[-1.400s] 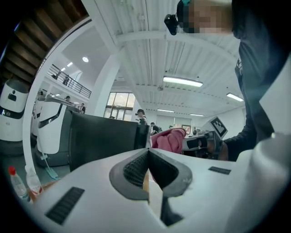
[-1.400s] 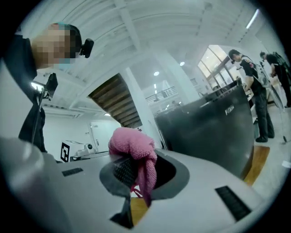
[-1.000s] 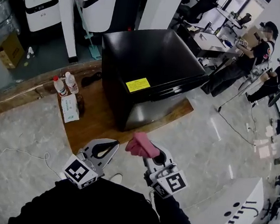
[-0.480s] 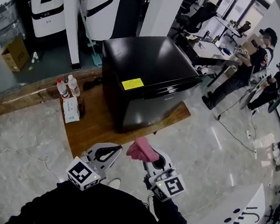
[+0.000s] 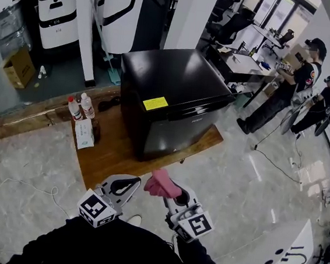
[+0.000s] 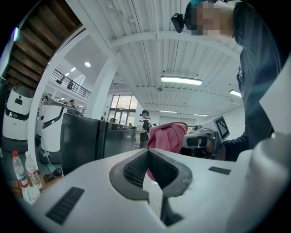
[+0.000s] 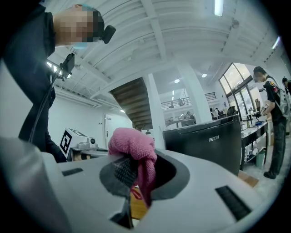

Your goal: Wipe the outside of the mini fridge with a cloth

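Observation:
The black mini fridge (image 5: pixel 175 94) stands on a wooden platform (image 5: pixel 116 152), a yellow sticker on its top; it also shows in the left gripper view (image 6: pixel 91 141) and the right gripper view (image 7: pixel 204 143). My right gripper (image 5: pixel 170 194) is shut on a bunched pink cloth (image 5: pixel 161 183), held low in front of me and well short of the fridge. Up close the cloth (image 7: pixel 134 145) bulges above the right gripper (image 7: pixel 136 164). Beside it on the left, my left gripper (image 5: pixel 136 182) (image 6: pixel 148 152) is shut with nothing in it; the cloth (image 6: pixel 166 136) appears behind its tips.
Two water bottles (image 5: pixel 78 106) and a tissue pack (image 5: pixel 84 133) sit on the platform left of the fridge. White machines (image 5: pixel 58 9) and a pillar (image 5: pixel 85 26) stand behind. Two people (image 5: pixel 287 83) stand by desks at right. A cable (image 5: pixel 279 164) crosses the marble floor.
The head view has shifted, so the fridge sits a little lower in the picture. Both grippers stay close together near my body, and the cloth stays clamped in the right one.

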`<state>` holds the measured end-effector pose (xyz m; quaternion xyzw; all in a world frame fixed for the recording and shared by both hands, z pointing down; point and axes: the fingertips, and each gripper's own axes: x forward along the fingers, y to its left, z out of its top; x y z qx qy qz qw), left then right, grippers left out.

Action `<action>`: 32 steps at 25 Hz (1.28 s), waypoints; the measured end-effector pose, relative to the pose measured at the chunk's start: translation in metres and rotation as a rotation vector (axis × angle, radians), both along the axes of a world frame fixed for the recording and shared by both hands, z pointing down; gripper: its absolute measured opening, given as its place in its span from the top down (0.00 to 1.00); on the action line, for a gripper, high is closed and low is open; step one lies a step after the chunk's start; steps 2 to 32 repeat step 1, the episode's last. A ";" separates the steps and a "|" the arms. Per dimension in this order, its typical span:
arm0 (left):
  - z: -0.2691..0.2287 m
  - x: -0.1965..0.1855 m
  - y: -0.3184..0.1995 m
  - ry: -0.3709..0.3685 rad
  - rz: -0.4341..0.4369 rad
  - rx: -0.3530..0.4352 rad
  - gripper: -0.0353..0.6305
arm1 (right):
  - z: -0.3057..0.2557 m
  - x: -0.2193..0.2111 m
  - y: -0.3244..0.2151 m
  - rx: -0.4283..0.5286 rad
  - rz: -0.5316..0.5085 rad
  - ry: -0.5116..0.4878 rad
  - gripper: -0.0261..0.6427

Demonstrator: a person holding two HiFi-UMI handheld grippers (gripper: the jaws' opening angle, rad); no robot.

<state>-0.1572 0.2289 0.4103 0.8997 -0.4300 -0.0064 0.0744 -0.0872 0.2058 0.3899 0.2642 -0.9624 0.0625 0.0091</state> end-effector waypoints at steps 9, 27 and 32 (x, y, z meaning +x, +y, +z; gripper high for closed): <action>0.003 0.000 0.001 0.000 -0.003 -0.005 0.94 | 0.002 0.001 0.002 -0.003 -0.001 0.000 0.89; 0.003 0.000 0.001 0.000 -0.003 -0.005 0.94 | 0.002 0.001 0.002 -0.003 -0.001 0.000 0.89; 0.003 0.000 0.001 0.000 -0.003 -0.005 0.94 | 0.002 0.001 0.002 -0.003 -0.001 0.000 0.89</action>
